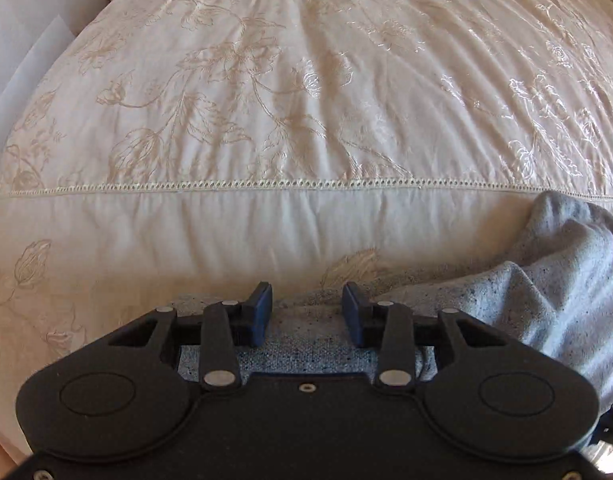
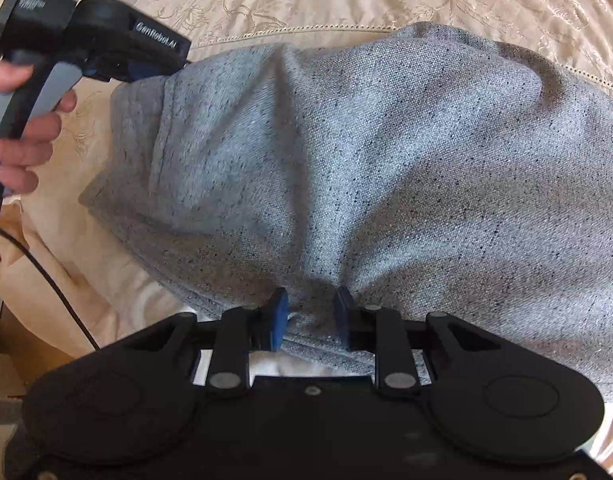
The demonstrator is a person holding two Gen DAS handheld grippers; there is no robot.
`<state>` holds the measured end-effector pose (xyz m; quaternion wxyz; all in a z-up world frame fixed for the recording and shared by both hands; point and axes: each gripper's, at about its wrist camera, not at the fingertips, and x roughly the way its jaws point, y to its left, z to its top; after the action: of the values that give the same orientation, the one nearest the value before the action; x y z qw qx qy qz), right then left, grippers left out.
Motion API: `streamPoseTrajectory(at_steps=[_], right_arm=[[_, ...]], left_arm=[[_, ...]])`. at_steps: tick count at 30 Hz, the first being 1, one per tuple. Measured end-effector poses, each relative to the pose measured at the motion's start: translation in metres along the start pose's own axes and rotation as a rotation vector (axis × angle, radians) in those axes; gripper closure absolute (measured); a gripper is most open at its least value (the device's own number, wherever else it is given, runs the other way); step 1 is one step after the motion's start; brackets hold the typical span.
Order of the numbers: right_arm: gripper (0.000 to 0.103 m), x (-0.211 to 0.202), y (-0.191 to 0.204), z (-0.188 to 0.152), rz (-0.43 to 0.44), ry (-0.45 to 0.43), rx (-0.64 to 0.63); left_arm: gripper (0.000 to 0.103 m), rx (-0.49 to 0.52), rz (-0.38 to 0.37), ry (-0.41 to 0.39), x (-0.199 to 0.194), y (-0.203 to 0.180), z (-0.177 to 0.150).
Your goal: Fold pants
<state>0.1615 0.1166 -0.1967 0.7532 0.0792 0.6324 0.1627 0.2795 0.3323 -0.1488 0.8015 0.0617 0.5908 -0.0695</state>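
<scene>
Nearest in the right wrist view, the right gripper (image 2: 308,316) has its blue fingers (image 2: 277,318) set on either side of a bunched fold at the near hem of the grey sweatpants (image 2: 346,152). Creases fan out from that pinch toward twelve o'clock, which suggests the cloth is gathered there and pulled taut, so the fingers look narrowed onto the fabric and holding it. A hold on the edge like this lets the layer be lifted and carried over rather than dragged.

In its own view, the left gripper (image 1: 307,312) hangs above a flat strip of the same grey cloth, fingers (image 1: 262,308) parted at a middling width with a plain gap between them; nothing is pinched, only fabric lying beneath. In the right view this tool sits at about ten o'clock, its tip at the pants' far left corner, a person's hand (image 2: 26,136) wrapped round the handle, probably placed to take or release that corner.

The pants lie spread and rumpled on the bed, over a cream floral bedspread (image 1: 266,80), near its eyelet-trimmed seam (image 1: 266,184). The open cover stretches beyond toward twelve o'clock, likely room for the fold to land.
</scene>
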Motion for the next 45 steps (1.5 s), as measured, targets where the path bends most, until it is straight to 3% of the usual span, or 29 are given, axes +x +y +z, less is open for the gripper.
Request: streamPoseTrajectory(at_steps=[2,7,9,12,16,19,23,28,33,38,39,40,41,43,45], right_arm=[[0.072,-0.019,-0.004,0.012,-0.015,-0.013,-0.04],[0.072,-0.077,-0.028,0.06,0.011,-0.299,-0.11],[0.07,-0.075,-0.035,0.089,-0.021,-0.337,-0.17],[0.069,-0.044,-0.05,0.134,-0.041,-0.273,-0.231],[0.069,-0.002,-0.08,0.168,0.022,-0.143,-0.162],[0.069,0.012,-0.092,0.167,0.046,-0.027,-0.152],[0.069,-0.008,-0.083,0.13,0.154,0.044,-0.235],[0.069,-0.008,-0.077,0.106,0.146,0.041,-0.319],[0.068,0.005,-0.071,0.138,0.131,-0.037,-0.182],[0.068,0.017,-0.087,0.152,0.223,0.005,-0.01],[0.074,0.018,-0.092,0.151,0.247,-0.008,0.008],[0.091,0.016,-0.095,0.15,0.255,-0.021,0.011],[0.099,0.014,-0.097,0.149,0.243,-0.021,0.002],[0.099,0.002,-0.103,0.15,0.258,-0.023,-0.001],[0.1,-0.013,-0.11,0.158,0.297,-0.098,0.058]], left_arm=[[0.055,0.009,0.013,-0.005,-0.003,-0.003,-0.015],[0.055,0.036,0.085,-0.033,-0.004,-0.022,-0.026],[0.055,0.042,0.104,-0.039,-0.002,-0.026,-0.022],[0.055,0.035,0.107,-0.047,-0.007,-0.025,-0.024],[0.055,0.027,0.103,-0.054,-0.009,-0.024,-0.027],[0.055,0.022,0.098,-0.054,-0.008,-0.023,-0.027],[0.055,0.006,0.091,-0.05,-0.007,-0.021,-0.026],[0.055,0.014,0.101,-0.045,-0.004,-0.023,-0.025],[0.055,0.008,0.097,-0.043,-0.003,-0.022,-0.024],[0.055,0.009,0.093,-0.046,-0.003,-0.021,-0.025],[0.055,0.008,0.092,-0.047,-0.003,-0.021,-0.025],[0.055,0.005,0.091,-0.047,-0.004,-0.021,-0.025],[0.055,0.005,0.089,-0.048,-0.004,-0.021,-0.025],[0.055,0.017,0.083,-0.047,-0.006,-0.02,-0.023],[0.055,0.029,0.069,-0.046,-0.01,-0.018,-0.016]])
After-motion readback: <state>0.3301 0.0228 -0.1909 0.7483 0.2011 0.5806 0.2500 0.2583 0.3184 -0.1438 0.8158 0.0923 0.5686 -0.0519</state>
